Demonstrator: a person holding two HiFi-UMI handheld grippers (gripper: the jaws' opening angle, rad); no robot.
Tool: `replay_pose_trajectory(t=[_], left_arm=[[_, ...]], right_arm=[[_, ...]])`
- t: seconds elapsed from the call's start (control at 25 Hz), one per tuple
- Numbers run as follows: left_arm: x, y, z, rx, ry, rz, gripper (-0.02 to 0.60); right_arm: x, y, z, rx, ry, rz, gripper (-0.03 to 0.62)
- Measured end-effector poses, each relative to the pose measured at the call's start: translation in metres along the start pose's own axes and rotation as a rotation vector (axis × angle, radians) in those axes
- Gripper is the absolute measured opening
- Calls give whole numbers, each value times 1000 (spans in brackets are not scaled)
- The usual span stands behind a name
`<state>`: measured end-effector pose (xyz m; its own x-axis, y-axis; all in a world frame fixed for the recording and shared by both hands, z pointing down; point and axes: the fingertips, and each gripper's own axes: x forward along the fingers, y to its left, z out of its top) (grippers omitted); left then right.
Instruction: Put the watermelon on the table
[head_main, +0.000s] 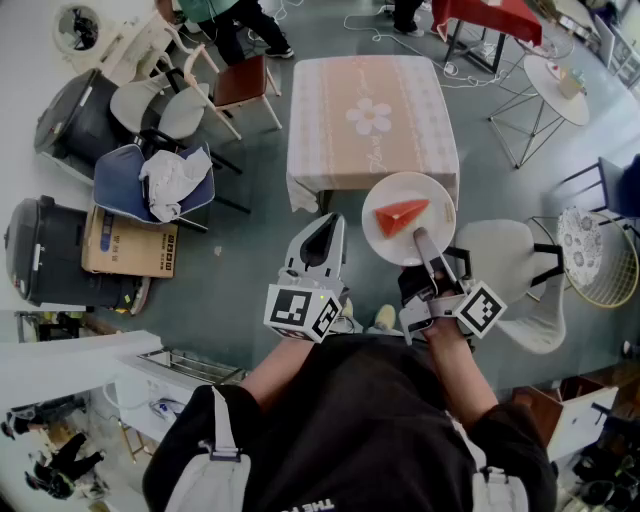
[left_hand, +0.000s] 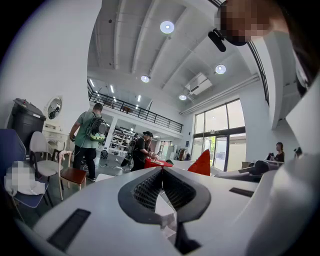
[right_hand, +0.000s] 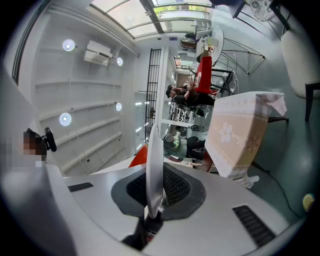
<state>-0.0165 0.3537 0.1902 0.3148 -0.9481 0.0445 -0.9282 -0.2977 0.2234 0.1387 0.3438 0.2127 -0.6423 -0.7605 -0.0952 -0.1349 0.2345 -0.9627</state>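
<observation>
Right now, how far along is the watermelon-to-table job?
Done: the watermelon slice lies on a white plate, and the right gripper is clamped on the plate's rim.
In hand: the plate is held in the air in front of the table, not yet on it. The left gripper is shut and empty.
Left: bring the plate over the table, set it down, release.
</observation>
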Motion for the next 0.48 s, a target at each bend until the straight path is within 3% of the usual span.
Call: replay_pose_trajectory(t=[0.48], left_arm=[[16,0,1,62,15,38,12]], right_arm=[[16,0,8,6,11,47,23]])
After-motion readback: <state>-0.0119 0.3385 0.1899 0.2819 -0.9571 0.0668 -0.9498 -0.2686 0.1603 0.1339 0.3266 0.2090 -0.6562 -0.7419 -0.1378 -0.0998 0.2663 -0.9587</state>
